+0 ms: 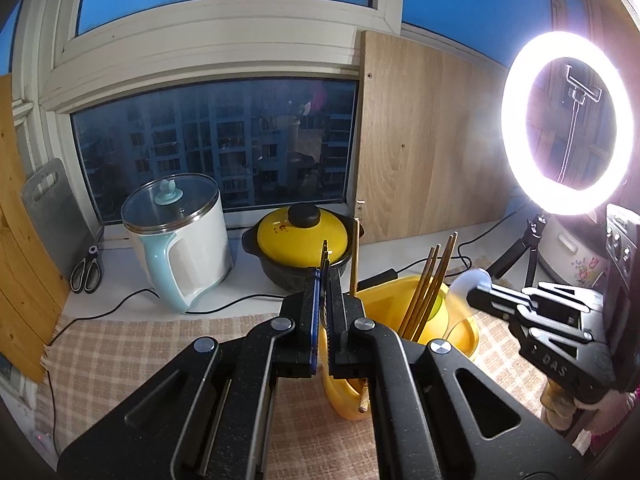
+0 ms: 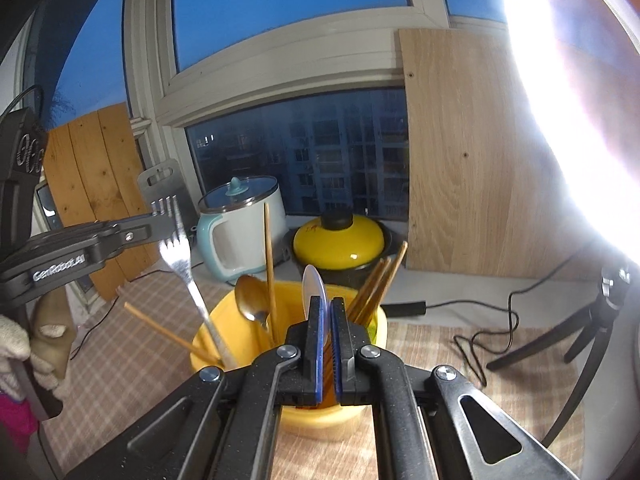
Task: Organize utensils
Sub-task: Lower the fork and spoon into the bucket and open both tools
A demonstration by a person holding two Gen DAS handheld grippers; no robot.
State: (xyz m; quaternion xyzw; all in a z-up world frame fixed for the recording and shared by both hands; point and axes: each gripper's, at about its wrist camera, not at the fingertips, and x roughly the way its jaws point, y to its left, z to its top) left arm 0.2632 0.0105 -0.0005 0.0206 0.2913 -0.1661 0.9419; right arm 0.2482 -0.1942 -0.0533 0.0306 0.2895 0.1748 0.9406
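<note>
A yellow utensil tub stands on the checked cloth and holds wooden chopsticks, a metal spoon and one upright chopstick. My left gripper is shut on a metal fork; its tines rise above the fingertips, and its handle reaches down into the tub. My right gripper is shut on a white plastic spoon over the tub; the spoon's bowl shows in the left wrist view.
On the sill behind stand a white-and-blue electric kettle, a black pot with a yellow lid, scissors and a grey cutting board. A bright ring light on a tripod stands right. Cables cross the cloth.
</note>
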